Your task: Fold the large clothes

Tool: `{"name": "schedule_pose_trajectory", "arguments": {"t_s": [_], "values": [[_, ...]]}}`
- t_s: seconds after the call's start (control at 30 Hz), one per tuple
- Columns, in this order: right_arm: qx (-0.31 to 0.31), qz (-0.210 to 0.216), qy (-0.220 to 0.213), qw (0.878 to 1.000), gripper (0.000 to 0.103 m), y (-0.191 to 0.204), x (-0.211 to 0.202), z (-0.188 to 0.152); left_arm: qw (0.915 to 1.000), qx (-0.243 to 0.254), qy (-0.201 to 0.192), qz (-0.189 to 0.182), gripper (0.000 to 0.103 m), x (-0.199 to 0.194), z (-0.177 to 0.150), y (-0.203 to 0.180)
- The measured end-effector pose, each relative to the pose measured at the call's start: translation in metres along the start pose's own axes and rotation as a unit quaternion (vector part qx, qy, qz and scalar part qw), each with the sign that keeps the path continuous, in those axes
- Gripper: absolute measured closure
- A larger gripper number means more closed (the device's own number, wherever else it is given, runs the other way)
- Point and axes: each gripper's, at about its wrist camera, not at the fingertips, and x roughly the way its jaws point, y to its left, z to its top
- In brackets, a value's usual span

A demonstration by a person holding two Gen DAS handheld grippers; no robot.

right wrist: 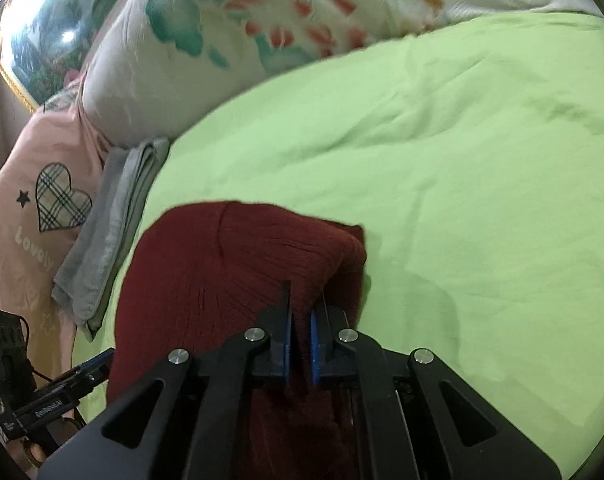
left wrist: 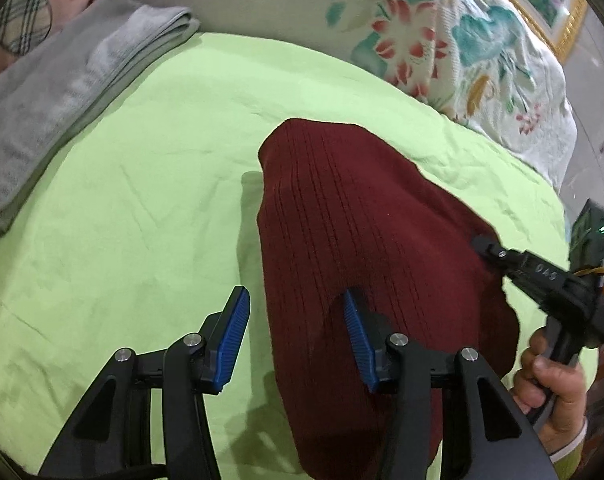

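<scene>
One edge only: right tongs (right wrist: pixel 300 344) pinch the sweater (left wrist: pixel 361 216); left tongs (left wrist: pixel 298 336) gape empty, so the fold may sag crooked.

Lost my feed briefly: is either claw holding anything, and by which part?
The right claw pinches the maroon sweater at its right edge. The left claw is open, holding nothing.

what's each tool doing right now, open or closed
left tool: open, holding nothing, one finger over the red sweater
right tool: closed on the red sweater
</scene>
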Motion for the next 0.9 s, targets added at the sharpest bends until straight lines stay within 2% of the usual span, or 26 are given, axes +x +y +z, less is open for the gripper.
{"name": "schedule_pose_trajectory", "arguments": {"t_s": [0.17, 0.2, 0.3, 0.43, 0.47, 0.6, 0.63, 0.73, 0.9], "values": [[0.021, -0.018, 0.045, 0.999, 0.095, -0.02, 0.029, -0.01, 0.9991, 0.033, 0.0, 0.028, 0.055, 0.012, -0.001, -0.016], [0.025, -0.014, 0.041, 0.999, 0.091, -0.02, 0.027, -0.009, 0.9985, 0.039, -0.001, 0.037, 0.055, 0.012, -0.001, -0.018], [0.038, -0.004, 0.03, 0.999, 0.087, -0.02, 0.012, -0.006, 0.9983, 0.04, -0.003, 0.042, 0.055, 0.007, 0.0, -0.016], [0.026, -0.002, 0.012, 1.0, 0.084, -0.01, -0.019, -0.013, 0.9987, 0.028, -0.008, 0.041, 0.053, -0.004, -0.004, -0.011], [0.022, 0.002, 0.008, 1.0, 0.08, -0.008, -0.028, -0.017, 0.9988, 0.026, -0.009, 0.041, 0.053, -0.008, -0.006, -0.01], [-0.011, 0.007, -0.006, 1.0, 0.061, 0.011, -0.058, -0.036, 0.9985, 0.023, -0.018, 0.047, 0.04, -0.028, -0.021, -0.008], [-0.02, 0.009, -0.008, 1.0, 0.061, 0.015, -0.065, -0.042, 0.9983, 0.024, -0.018, 0.05, 0.035, -0.032, -0.025, -0.007], [-0.05, 0.003, -0.004, 0.999, 0.058, 0.025, -0.079, -0.063, 0.9983, 0.025, -0.017, 0.05, 0.029, -0.043, -0.044, -0.004], [-0.075, -0.002, 0.011, 0.997, 0.054, 0.032, -0.092, -0.094, 0.9975, 0.032, -0.014, 0.061, 0.027, -0.056, -0.074, 0.002]]}}
